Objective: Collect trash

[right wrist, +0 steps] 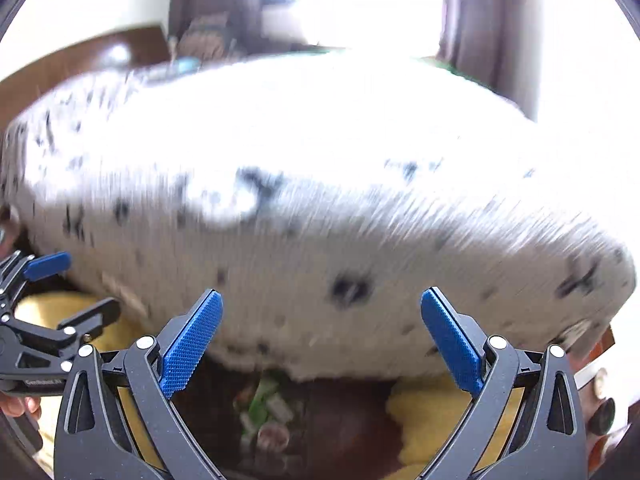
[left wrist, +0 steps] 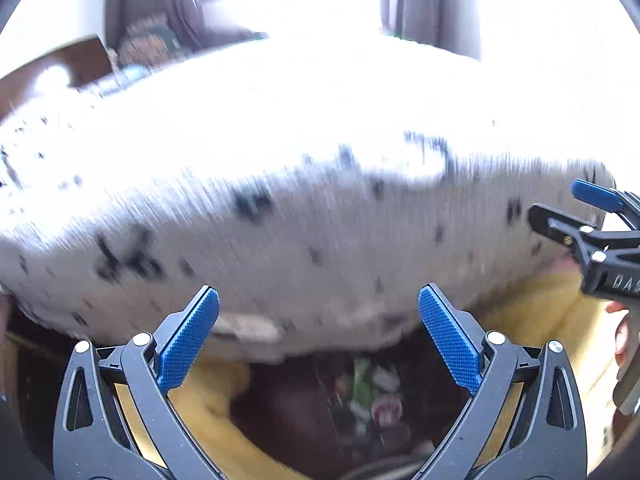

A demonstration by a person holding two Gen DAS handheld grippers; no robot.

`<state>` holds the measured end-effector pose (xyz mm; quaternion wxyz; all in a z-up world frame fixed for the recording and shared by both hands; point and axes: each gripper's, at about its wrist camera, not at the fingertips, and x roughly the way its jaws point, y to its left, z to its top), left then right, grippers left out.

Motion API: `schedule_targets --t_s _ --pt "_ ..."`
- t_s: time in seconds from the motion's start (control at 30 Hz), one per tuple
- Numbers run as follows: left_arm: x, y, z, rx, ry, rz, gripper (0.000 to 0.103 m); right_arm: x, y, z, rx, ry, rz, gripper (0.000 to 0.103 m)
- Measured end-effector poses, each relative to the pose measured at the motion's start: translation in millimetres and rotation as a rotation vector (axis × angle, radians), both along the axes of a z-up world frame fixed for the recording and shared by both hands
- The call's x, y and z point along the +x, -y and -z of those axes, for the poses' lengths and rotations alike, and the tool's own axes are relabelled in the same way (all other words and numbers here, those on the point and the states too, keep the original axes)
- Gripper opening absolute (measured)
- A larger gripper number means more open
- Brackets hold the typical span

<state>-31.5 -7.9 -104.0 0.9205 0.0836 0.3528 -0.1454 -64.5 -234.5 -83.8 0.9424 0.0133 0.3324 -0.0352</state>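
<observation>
Trash (left wrist: 372, 396) (right wrist: 264, 412), a heap of green and white wrappers, lies in a dark opening below both grippers. Yellow soft material (left wrist: 208, 400) (right wrist: 428, 420) surrounds that opening. My left gripper (left wrist: 319, 320) hangs above it, jaws wide open, with nothing between its blue pads. My right gripper (right wrist: 321, 320) is just as wide open and also holds nothing. Each shows in the other's view: the right gripper (left wrist: 564, 204) at the right edge, the left gripper (right wrist: 80, 286) at the left edge. Both views are motion-blurred.
A large white slab with black specks (left wrist: 280, 160) (right wrist: 320, 160) fills the middle of both views, its edge overhanging the opening. Behind it are dark curtains (left wrist: 432, 4), a bright window and brown wooden furniture (left wrist: 80, 60). A person's fingers (left wrist: 624, 340) (right wrist: 16, 404) grip the handles.
</observation>
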Motion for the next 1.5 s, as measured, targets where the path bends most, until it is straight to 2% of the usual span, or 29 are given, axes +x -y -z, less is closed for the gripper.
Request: schedule_targets --t_s 0.13,0.37,0.53,0.77,1.5 --pt "-6.2 -9.6 -49.2 -0.048 0.133 -0.022 0.095 -14.6 13.9 -50.9 -0.025 0.136 0.072 0.1" --pt "-17.3 -15.2 -118.6 -0.107 0.334 -0.037 0.095 -36.0 27.7 -115.5 -0.038 0.303 0.139 0.1" --pt "-20.2 -14.0 -148.7 -0.14 0.392 -0.045 0.095 -49.7 28.2 -146.8 -0.06 0.395 0.186 0.1" --pt "-24.4 -13.4 -153.0 -0.166 0.387 -0.054 0.095 -64.1 22.9 -157.4 -0.087 0.449 0.237 0.1" --pt "-29.7 -13.8 -149.5 -0.172 0.396 -0.054 0.095 -60.8 7.2 -149.2 -0.075 0.435 0.198 0.1"
